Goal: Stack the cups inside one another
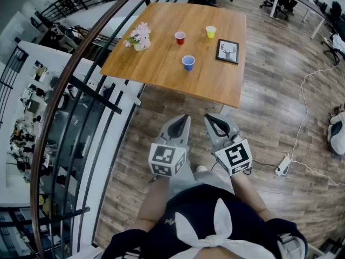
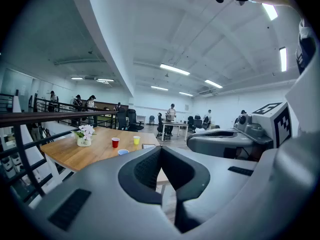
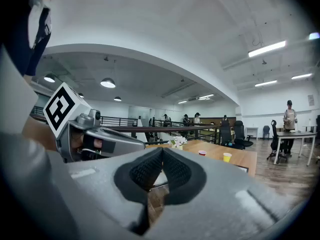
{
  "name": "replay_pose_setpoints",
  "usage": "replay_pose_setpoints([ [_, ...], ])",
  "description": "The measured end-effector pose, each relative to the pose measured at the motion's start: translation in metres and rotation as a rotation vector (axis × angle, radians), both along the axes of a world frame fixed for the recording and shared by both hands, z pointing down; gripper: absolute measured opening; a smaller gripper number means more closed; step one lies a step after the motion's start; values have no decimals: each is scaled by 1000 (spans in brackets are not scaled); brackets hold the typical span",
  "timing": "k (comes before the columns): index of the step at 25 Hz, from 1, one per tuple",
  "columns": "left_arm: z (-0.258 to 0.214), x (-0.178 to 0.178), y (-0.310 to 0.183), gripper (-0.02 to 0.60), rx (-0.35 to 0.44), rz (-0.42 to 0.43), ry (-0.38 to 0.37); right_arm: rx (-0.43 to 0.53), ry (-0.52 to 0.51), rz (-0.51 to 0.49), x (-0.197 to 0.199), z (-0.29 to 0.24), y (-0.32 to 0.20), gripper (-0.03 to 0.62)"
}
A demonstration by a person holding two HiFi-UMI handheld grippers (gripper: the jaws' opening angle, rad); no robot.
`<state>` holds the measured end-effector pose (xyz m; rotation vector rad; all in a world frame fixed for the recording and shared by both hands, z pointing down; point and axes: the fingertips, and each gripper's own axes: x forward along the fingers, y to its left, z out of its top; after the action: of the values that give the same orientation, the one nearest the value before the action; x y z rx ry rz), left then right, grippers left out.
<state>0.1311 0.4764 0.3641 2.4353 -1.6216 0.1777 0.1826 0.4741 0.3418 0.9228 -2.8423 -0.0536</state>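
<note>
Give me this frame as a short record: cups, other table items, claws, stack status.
cups: red cup, yellow cup, blue cup; all upright, apart from each other on the table
other items: flower pot, framed picture
left claw: shut, empty, short of the table
right claw: shut, empty, short of the table
stack: not started, no cup nested

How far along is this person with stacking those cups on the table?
Nothing looks done: the red cup, yellow cup and blue cup stand apart on the table. Nothing is in hand either: the left tongs and right tongs are shut, empty and short of the table. All the stacking is left.
</note>
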Motion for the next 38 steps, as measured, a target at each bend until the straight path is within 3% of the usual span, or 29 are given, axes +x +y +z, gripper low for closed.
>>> replay_pose_setpoints([
  [9, 7, -1, -46, 9, 2, 58, -32, -25, -29, -3, -9, 3, -45, -2],
  [23, 11, -71, -175, 9, -11, 98, -37, 5, 27, 28, -69, 5, -171, 0],
  [32, 22, -116, -232, 9, -27, 126, -36, -40, 85, 28, -111, 26, -231, 131],
  [38, 29, -132, -254, 9, -38, 139, -49, -70, 101, 51, -121, 41, -253, 167],
])
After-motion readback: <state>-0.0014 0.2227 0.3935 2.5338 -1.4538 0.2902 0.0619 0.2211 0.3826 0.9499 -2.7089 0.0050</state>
